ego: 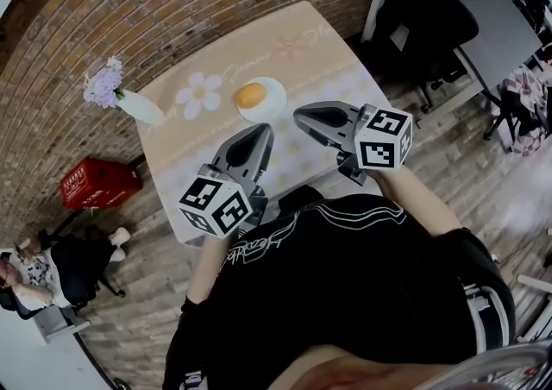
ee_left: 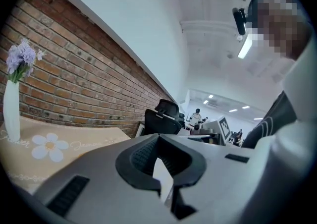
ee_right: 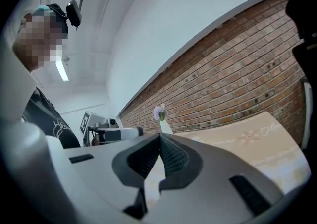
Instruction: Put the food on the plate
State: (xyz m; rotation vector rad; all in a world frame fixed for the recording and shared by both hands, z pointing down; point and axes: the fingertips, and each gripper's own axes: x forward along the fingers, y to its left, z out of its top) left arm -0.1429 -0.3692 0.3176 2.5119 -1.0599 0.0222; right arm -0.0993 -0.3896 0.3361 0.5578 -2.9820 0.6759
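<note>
A round orange-yellow piece of food (ego: 251, 96) lies on a small white plate (ego: 277, 103) near the middle of the beige table (ego: 328, 56). My left gripper (ego: 261, 130) hovers just in front of the plate, over the table's near part, shut with nothing in it. To the plate's right is my right gripper (ego: 299, 112), also shut and empty. In the left gripper view the left gripper (ee_left: 158, 137) has its jaws pressed together at the tips. The right gripper view shows the right gripper (ee_right: 159, 135) closed the same way. Neither gripper view shows the plate.
A white vase of purple flowers (ego: 136, 106) stands at the table's left corner by the brick wall; the vase (ee_left: 11, 114) also shows in the left gripper view. A red crate (ego: 97, 183) and a seated person (ego: 39, 276) are on the floor at left. A black office chair (ego: 423, 13) is at right.
</note>
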